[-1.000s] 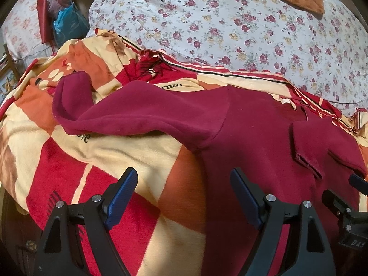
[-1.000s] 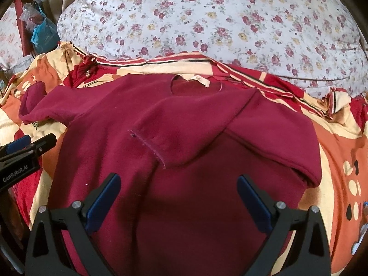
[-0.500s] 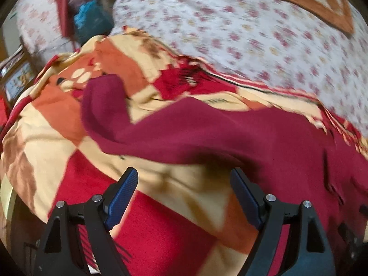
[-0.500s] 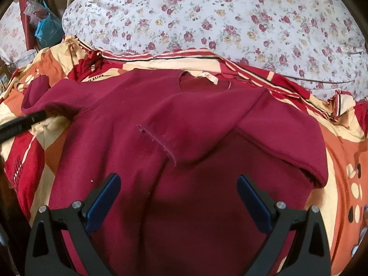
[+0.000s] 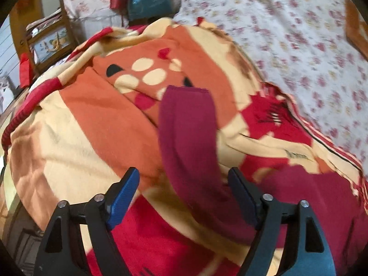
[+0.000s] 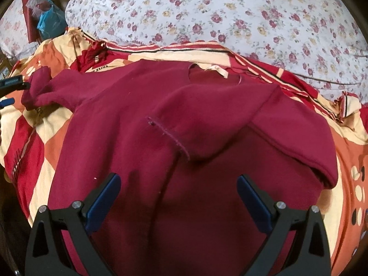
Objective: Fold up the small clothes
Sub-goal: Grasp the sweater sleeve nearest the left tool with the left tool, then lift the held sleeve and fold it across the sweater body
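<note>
A maroon knit sweater (image 6: 184, 138) lies flat on a red, orange and cream patterned blanket (image 6: 34, 138) spread over the bed. One sleeve is folded across its chest; the other sleeve (image 5: 188, 138) extends left. A floral-print white quilt (image 6: 230, 11) lies behind the blanket.

A dark red sweater (image 6: 188, 149) lies spread on a blanket (image 6: 34, 142) patterned in red, orange and cream, its neck opening with a pale label (image 6: 217, 70) at the far side. The right sleeve (image 6: 207, 124) is folded across the chest, its cuff edge ending near the middle. The left sleeve (image 6: 59, 92) stretches out to the left, where the blue-tipped left tongs (image 6: 10, 90) sit at its cuff by the frame's edge. The right tongs (image 6: 178, 195) hang wide apart above the sweater's lower body, gripping nothing. Beyond the blanket lies a white floral quilt (image 6: 207, 13); a blue plastic bag (image 6: 49, 24) sits top left.
</note>
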A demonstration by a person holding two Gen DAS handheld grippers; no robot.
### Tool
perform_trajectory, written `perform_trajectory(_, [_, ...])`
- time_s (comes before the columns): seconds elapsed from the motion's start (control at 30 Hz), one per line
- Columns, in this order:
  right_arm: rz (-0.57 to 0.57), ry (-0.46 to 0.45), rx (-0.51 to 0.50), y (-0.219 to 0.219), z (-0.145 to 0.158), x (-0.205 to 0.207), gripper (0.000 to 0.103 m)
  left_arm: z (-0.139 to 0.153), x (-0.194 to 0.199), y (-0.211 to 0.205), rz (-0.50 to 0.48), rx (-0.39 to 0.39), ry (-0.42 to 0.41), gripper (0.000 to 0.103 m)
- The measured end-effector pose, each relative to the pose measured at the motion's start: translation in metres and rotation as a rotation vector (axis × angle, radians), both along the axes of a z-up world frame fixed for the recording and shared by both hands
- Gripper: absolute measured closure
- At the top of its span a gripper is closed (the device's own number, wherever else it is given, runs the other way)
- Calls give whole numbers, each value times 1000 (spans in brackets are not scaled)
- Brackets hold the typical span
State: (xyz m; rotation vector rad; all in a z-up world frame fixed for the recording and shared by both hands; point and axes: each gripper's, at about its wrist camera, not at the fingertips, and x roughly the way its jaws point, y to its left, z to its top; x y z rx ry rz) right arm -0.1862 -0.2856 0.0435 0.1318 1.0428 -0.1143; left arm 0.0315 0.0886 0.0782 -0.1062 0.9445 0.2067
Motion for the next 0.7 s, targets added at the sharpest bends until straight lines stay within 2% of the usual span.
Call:
perform_trajectory(0.03, [2, 1, 1, 1, 0, 0, 1, -4, 5, 5, 8, -10, 12, 56])
perform_trajectory(0.2, [9, 7, 2, 2, -1, 3, 1, -31, 28, 23, 25, -127, 77, 97])
perform_trajectory(0.27, [11, 10, 1, 3, -1, 4, 1, -35, 31, 23, 22, -143, 74, 102])
perform_trajectory(0.47, [11, 15, 4, 0, -3, 4, 1, -30, 26, 4, -4, -48, 39, 103])
perform_trajectory(0.7, [-6, 3, 13, -9, 2, 0, 1, -2, 10, -20, -85, -67, -22, 103])
